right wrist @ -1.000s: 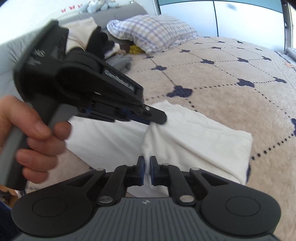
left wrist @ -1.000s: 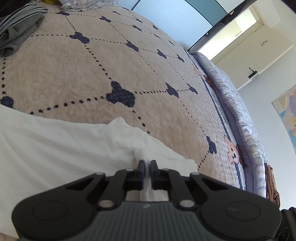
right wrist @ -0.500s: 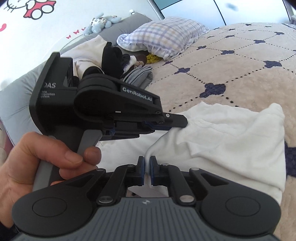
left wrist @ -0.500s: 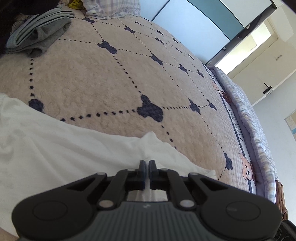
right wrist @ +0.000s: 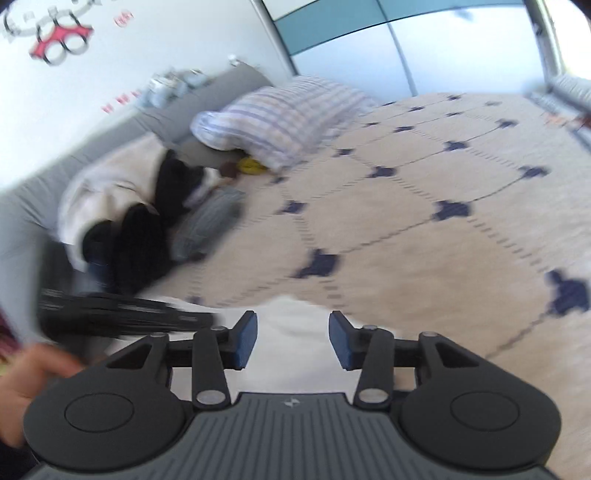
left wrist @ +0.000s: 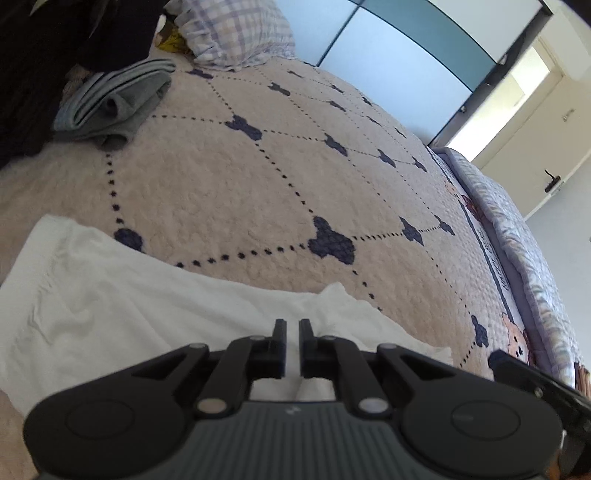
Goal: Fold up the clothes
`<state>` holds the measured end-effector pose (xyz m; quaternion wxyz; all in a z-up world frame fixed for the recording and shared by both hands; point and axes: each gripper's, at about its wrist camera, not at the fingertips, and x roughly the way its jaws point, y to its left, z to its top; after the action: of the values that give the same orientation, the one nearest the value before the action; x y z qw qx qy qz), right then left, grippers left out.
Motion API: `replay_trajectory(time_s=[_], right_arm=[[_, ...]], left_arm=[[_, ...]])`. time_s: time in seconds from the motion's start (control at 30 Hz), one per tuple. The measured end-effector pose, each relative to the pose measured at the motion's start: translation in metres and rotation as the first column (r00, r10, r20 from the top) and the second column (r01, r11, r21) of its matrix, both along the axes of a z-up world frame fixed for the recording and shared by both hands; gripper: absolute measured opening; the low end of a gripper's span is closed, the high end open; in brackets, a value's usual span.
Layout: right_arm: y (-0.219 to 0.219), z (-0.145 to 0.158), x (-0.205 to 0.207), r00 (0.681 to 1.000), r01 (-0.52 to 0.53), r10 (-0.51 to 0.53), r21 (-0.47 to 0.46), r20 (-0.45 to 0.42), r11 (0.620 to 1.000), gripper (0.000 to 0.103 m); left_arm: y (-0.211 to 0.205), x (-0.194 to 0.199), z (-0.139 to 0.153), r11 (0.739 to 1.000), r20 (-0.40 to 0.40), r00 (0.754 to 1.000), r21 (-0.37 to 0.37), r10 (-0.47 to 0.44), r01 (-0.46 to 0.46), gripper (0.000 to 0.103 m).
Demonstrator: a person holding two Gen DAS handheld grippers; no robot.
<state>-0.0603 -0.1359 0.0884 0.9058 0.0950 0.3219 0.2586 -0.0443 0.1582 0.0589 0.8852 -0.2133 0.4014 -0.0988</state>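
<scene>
Left wrist view first: my left claw is pinched nearly closed on a bunched ridge of the white garment, the cloth gathered between the tips. From there the garment spreads to the left as a long flat band on the bed, with a small loose peak of cloth just beyond the tips and a doubled edge to the right. In the right wrist view my right claw is opening, its blue pads well apart with white cloth lying under and between them but not pressed; the picture is blurred. The body of my left claw and the hand that holds it show at the left edge.

I judge one fold of this garment laid down, since it looks doubled at the near edge, and the right side let go. It is not yet a neat packet: a further fold and a smoothing seem left. Farther off, a grey striped garment lies folded near the checked pillow, beside a dark heap that looks unfolded.
</scene>
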Motion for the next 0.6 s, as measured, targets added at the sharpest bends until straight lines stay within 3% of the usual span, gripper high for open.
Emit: replay_trajectory(time_s=[0.13,0.2,0.4,0.5,0.6], right_arm=[[0.005,-0.007,0.008,0.994,-0.106,0.107,-0.120,0.003,0.987,0.032],[0.006,-0.008,0.013,0.992,-0.112,0.121,-0.189,0.039,0.976,0.032],[-0.017,-0.020,0.025,0.978,-0.193,0.206,-0.295,0.016,0.936,0.032],[-0.027,-0.022,0.025,0.974,-0.210,0.227,-0.300,0.023,0.931,0.032],[-0.020,-0.021,0.019,0.951,-0.276,0.306,-0.302,0.055,0.913,0.032]], left_arm=[[-0.033,-0.024,0.006,0.986,0.020,0.988,-0.070,-0.152,0.153,0.005],[-0.049,-0.033,0.003,0.974,0.016,0.978,-0.087,-0.209,0.210,0.005],[-0.085,-0.044,-0.017,0.931,-0.030,0.932,-0.077,-0.360,0.357,0.007],[-0.090,-0.045,-0.028,0.927,-0.068,0.926,-0.095,-0.370,0.363,0.012],[-0.094,-0.043,-0.031,0.931,-0.073,0.928,-0.041,-0.365,0.363,0.012]])
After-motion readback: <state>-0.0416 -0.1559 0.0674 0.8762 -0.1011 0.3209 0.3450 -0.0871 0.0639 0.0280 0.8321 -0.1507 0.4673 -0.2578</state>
